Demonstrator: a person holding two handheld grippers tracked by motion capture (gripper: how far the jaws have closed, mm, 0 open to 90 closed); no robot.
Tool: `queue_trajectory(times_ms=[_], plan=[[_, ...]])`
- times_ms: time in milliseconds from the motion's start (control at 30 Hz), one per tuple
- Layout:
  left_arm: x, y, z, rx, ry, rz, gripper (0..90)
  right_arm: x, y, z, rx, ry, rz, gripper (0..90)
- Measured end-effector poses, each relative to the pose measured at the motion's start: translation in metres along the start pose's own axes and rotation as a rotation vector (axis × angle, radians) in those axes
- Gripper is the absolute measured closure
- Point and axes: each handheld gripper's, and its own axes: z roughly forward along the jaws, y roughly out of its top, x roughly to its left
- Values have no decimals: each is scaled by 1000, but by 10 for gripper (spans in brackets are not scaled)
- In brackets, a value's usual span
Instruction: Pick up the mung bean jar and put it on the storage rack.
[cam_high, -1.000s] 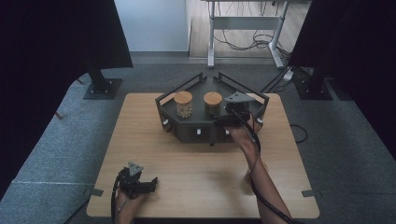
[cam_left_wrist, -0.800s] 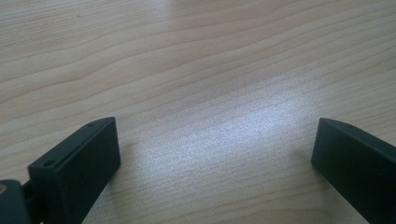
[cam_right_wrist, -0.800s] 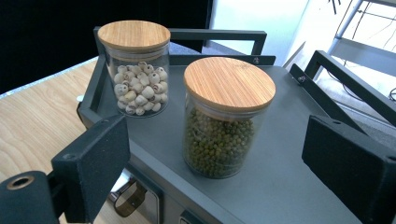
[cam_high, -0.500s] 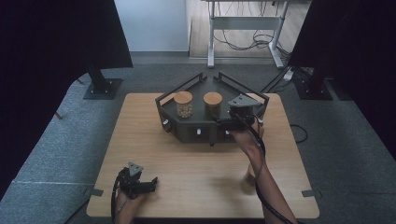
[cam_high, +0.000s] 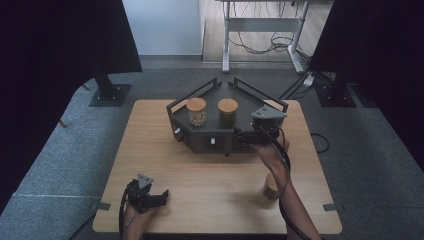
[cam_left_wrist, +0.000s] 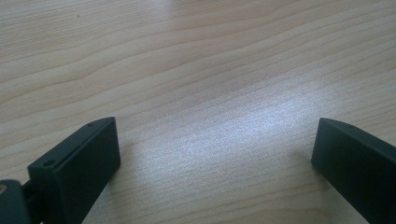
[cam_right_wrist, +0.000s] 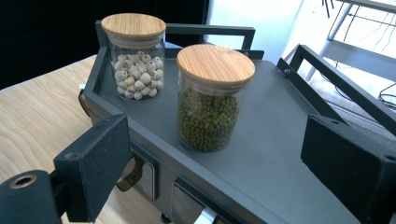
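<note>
Right gripper (cam_high: 255, 134) is edging rightward along the black organiser's (cam_high: 235, 97) front since the earlier frame, jaws open and holding nothing.

Approach is the step under way: in the right gripper view the jar of green beans (cam_right_wrist: 212, 98) is standing upright on the organiser's top, straight ahead between the spread jaws but untouched, with the jar of pale seeds (cam_right_wrist: 135, 56) behind and to its left. Next, the jaws probably need carrying forward around the glass before closing. Left gripper (cam_high: 145, 195) is resting on the table (cam_high: 210, 185), jaws wide and empty.
</note>
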Motion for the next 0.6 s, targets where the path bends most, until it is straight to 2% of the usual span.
queue_trajectory(times_ms=[600], plan=[[0,0,0,0,0,0,10,-10,-27,-19,-2,-36,16,78]])
